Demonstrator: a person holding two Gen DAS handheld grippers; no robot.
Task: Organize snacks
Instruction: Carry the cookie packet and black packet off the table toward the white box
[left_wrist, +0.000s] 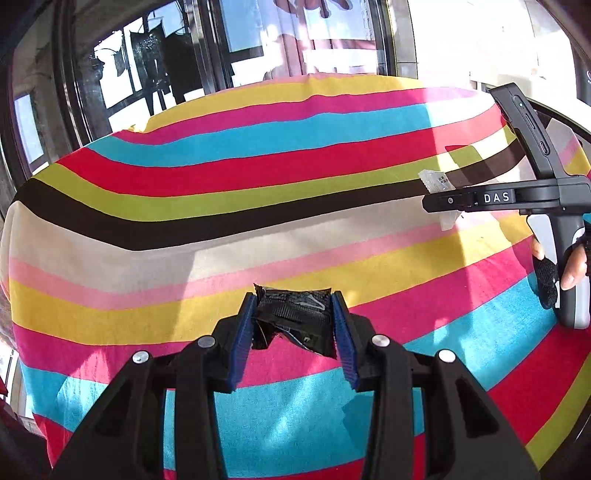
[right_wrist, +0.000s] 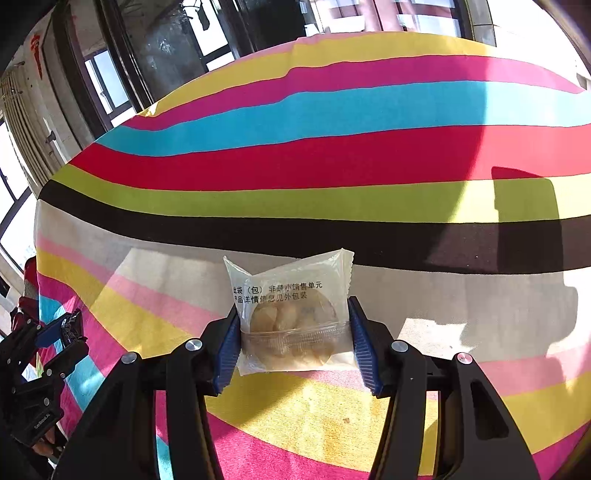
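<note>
- Left gripper (left_wrist: 295, 325): blue ribbed pads clamped on a crumpled black foil snack packet (left_wrist: 293, 317), held above the pink and cyan bands of the multicolour striped tablecloth (left_wrist: 221, 166).
- Right gripper (right_wrist: 293, 332): pads squeezing a clear plastic pouch with a pale round pastry in a tray (right_wrist: 291, 317), Chinese print on it, over the beige band.
- Left wrist view: right gripper at the right edge, a gloved hand (left_wrist: 561, 269) on its handle.

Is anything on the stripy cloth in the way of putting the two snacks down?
Nothing visible. The striped cloth ahead looks bare; the clear cookie packet and the black packet are each already gripped in a tool.
</note>
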